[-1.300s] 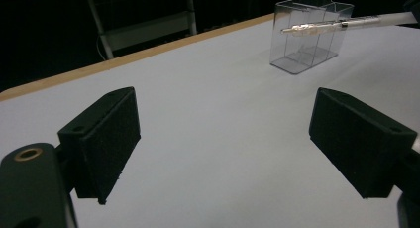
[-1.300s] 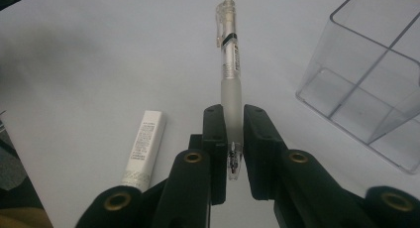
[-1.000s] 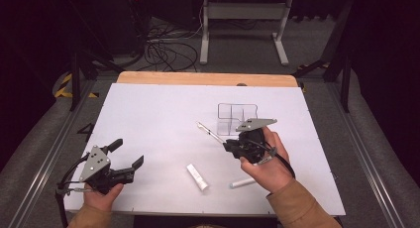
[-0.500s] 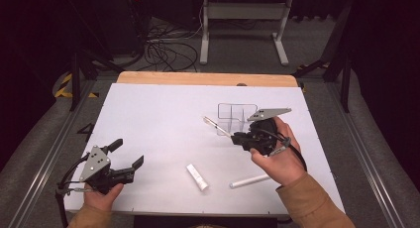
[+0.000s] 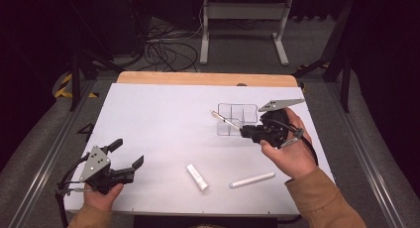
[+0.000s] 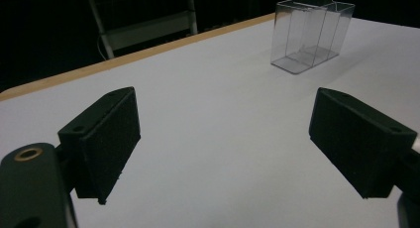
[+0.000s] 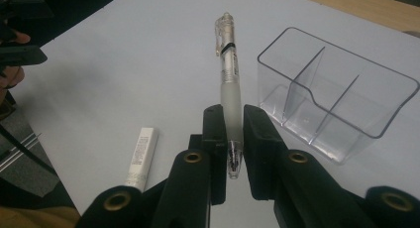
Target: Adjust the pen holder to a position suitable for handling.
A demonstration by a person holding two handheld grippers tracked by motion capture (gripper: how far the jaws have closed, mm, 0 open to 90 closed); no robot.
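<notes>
A clear plastic organizer (image 5: 237,116) with three compartments stands on the white table (image 5: 158,119), nothing inside it. The right gripper (image 5: 246,133), jaws clamped on a clear pen (image 7: 229,84), holds it just beside the organizer. The left gripper (image 5: 128,153) rests near the table's front-left edge, jaws wide apart around nothing.

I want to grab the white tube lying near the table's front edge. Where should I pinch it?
Pinch the tube at its middle, coming straight down from above. It's a thin round stick lying flat, so squeeze across its narrow sides.
</notes>
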